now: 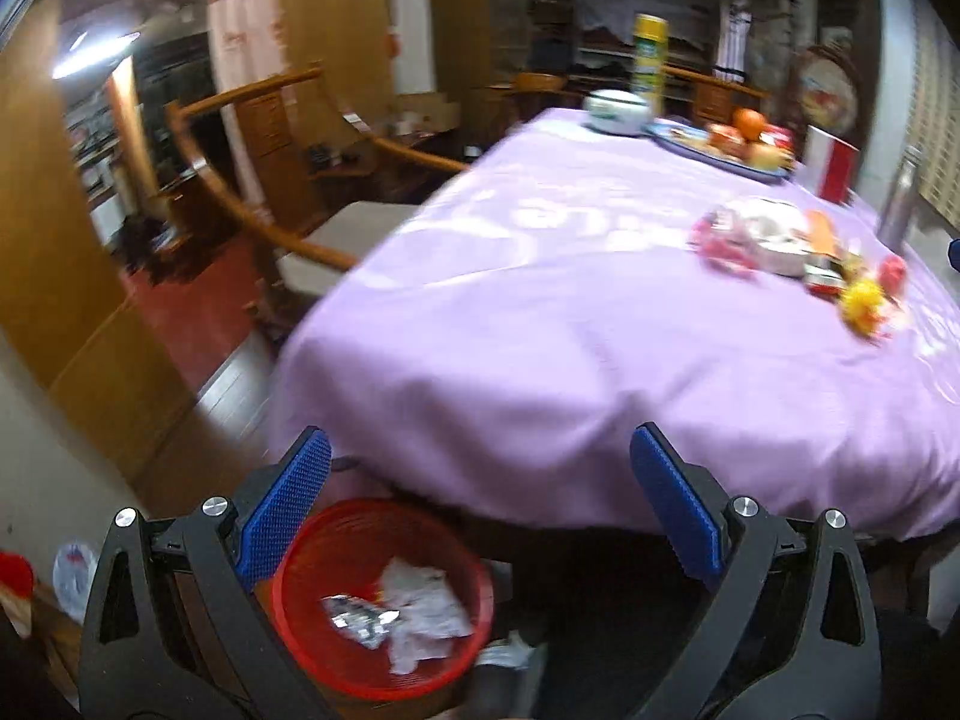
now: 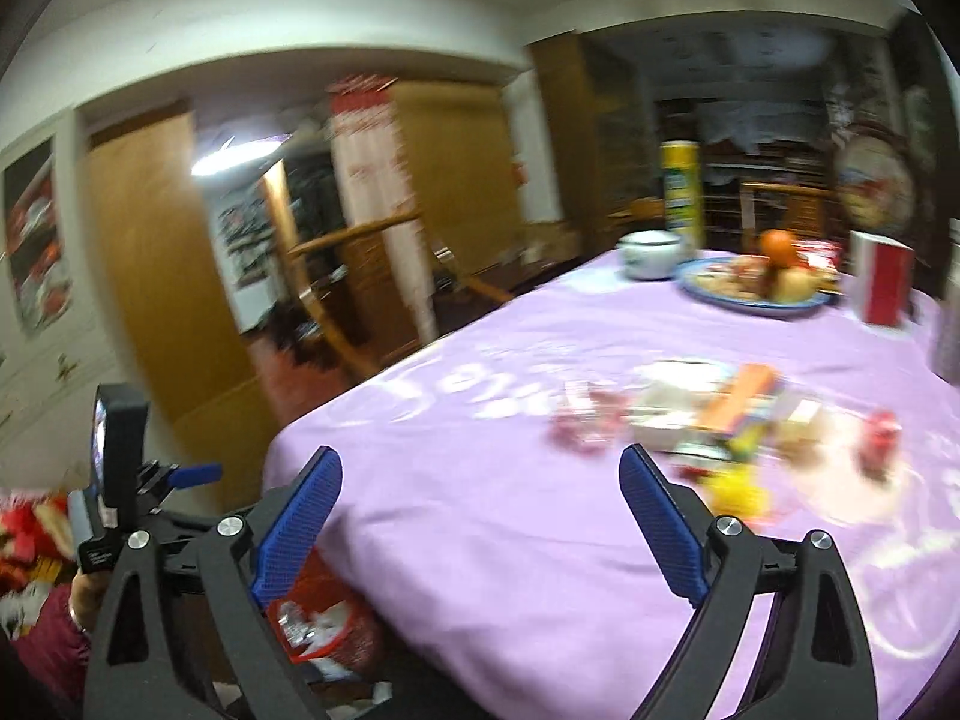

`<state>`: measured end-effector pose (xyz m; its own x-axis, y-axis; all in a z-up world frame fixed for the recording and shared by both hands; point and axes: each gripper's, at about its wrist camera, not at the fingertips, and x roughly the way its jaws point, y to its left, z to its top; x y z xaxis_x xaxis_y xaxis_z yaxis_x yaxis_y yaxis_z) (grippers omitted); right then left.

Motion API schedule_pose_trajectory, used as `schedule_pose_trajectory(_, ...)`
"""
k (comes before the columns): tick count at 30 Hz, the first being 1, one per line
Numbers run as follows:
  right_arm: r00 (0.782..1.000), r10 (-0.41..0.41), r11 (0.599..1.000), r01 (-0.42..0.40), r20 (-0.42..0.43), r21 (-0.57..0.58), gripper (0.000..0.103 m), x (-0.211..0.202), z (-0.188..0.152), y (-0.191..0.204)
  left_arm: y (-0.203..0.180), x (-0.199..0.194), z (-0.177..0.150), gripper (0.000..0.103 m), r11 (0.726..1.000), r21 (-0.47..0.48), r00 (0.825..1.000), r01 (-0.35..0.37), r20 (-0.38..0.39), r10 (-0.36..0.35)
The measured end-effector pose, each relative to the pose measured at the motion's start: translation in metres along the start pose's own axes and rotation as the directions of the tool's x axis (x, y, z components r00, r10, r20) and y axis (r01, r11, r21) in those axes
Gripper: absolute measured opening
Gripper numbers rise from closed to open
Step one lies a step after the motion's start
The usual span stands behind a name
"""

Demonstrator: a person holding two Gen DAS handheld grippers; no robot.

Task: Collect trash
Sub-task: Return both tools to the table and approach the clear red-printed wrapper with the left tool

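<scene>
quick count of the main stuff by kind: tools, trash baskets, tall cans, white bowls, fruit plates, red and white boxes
tools: 2, the left tool and the right tool, both open and empty
red trash basket: 1
tall yellow can: 1
white bowl: 1
blue fruit plate: 1
red and white box: 1
total: 7

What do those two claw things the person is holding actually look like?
Both the left gripper and the right gripper have black angular plastic arms with silver round bolts and two fingers faced with blue, finely ribbed pads. No cables show. The person's sleeve looks maroon.
</scene>
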<state>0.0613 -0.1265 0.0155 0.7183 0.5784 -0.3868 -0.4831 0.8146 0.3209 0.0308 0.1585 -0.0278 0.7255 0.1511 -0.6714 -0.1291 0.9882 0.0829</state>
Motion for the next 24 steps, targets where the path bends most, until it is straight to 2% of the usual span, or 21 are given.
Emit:
schedule_pose_trajectory(7, 0.981, -0.186, 0.976, 0.177, 0.062, 0.126, 0.094, -0.032, -0.015, -0.092, -0.088, 0.028, 0.033, 0.096, 0.988, 0.103, 0.993, 0.114, -0.024, -0.112)
schedule_pose_trajectory(13, 0.951, -0.303, 0.938, 0.286, 0.064, 0.198, 0.095, -0.034, -0.025, -0.149, -0.139, 0.068, 0.065, 0.096, 0.976, 0.152, 0.987, 0.156, -0.056, -0.149)
schedule_pose_trajectory(17, 0.935, -0.349, 0.918, 0.329, 0.058, 0.222, 0.097, -0.027, -0.026, -0.172, -0.162, 0.102, 0.094, 0.096, 0.969, 0.143, 0.978, 0.199, -0.089, -0.188)
schedule_pose_trajectory(24, 0.937, -0.348, 0.912, 0.335, 0.013, 0.236, 0.097, -0.008, -0.026, -0.187, -0.181, 0.163, 0.138, 0.096, 0.977, 0.089, 0.974, 0.192, -0.136, -0.179)
